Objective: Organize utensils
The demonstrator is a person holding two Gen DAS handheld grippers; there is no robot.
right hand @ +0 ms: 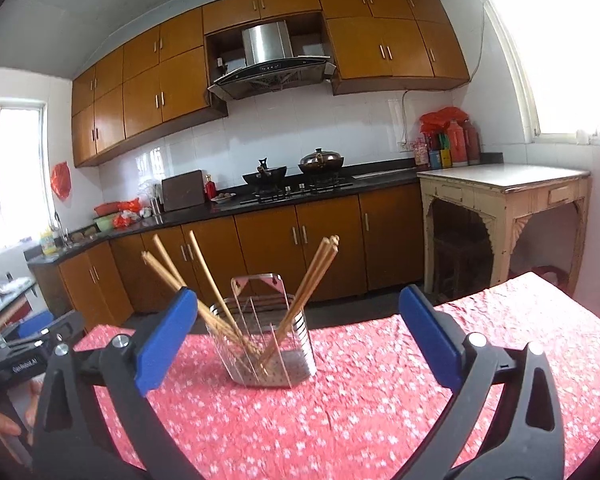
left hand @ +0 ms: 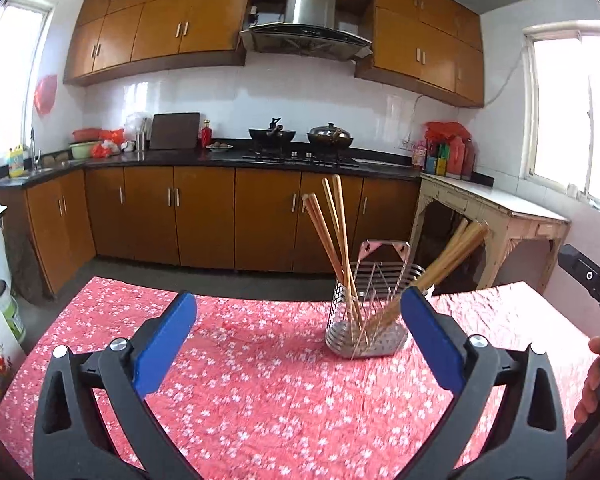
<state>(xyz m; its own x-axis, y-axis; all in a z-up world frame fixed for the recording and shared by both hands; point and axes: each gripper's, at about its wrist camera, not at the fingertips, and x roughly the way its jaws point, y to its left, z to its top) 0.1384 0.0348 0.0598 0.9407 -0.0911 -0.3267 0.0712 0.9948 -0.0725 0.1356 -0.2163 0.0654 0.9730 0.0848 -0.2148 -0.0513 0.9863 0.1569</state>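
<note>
A steel utensil holder (left hand: 374, 308) (right hand: 266, 344) stands on the table with its red flowered cloth (left hand: 260, 380) (right hand: 340, 400). Several wooden chopsticks (left hand: 336, 236) (right hand: 180, 276) lean out of it, one bunch to the left and one bunch (left hand: 448, 256) (right hand: 314, 276) to the right. My left gripper (left hand: 298, 328) is open, its blue pads wide apart and empty, short of the holder. My right gripper (right hand: 292, 324) is also open and empty, with the holder seen between its fingers but farther off.
A kitchen counter with a stove, two woks (left hand: 272, 134) and brown cabinets runs along the far wall. An old cream side table (left hand: 496, 208) (right hand: 504, 188) stands at the right. The other hand-held gripper shows at the edge of each view (left hand: 592, 280) (right hand: 24, 344).
</note>
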